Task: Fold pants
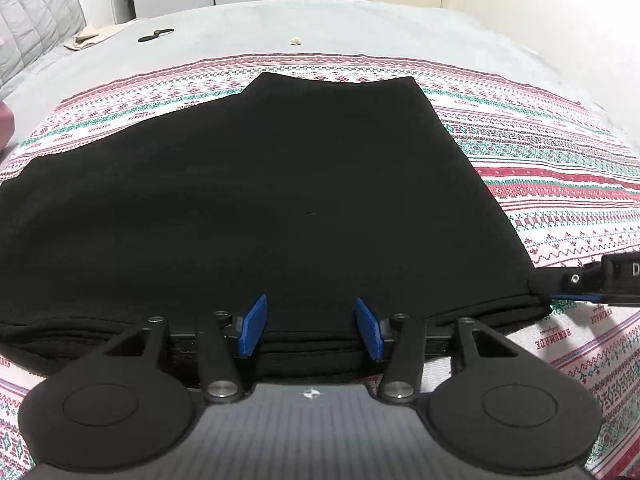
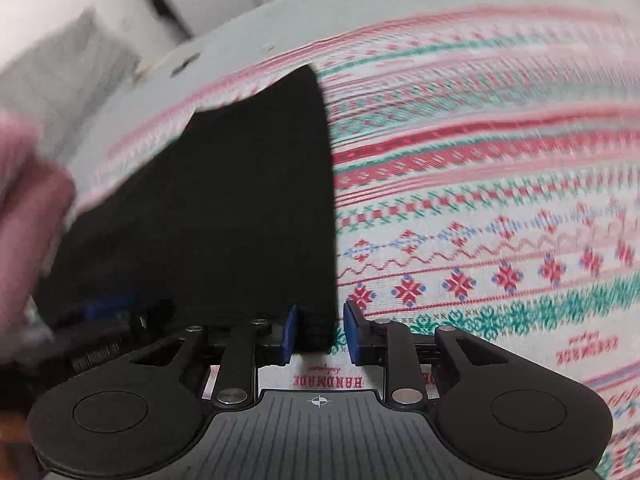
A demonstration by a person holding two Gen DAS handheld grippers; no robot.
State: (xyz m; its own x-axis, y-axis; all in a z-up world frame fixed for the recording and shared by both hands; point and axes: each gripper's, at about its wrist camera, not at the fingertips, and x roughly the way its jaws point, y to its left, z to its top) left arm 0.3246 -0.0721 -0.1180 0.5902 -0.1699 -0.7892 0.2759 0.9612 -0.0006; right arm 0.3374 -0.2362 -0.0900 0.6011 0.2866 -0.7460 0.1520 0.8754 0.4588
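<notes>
Black pants [image 1: 260, 200], folded into a thick stack, lie on a patterned red, green and white cloth [image 1: 560, 184]. My left gripper [image 1: 311, 326] stands open at the pants' near edge; the stacked edge lies between its blue pads [image 1: 252, 326], which do not press on it. My right gripper [image 1: 592, 284] sits at the pants' near right corner. In the blurred right wrist view the pants [image 2: 240, 200] fill the left side, and their corner lies between the jaws of my right gripper [image 2: 321, 334], with a gap before the right pad [image 2: 354, 334]. My left gripper [image 2: 104, 312] shows as a blur.
The cloth covers a grey bed [image 1: 320, 20] with a quilted grey headboard [image 1: 32, 20] at the left. A small black object [image 1: 156, 35], a beige cloth [image 1: 86, 38] and a white scrap [image 1: 295, 41] lie far back. A person's hand [image 2: 24, 200] is at the left.
</notes>
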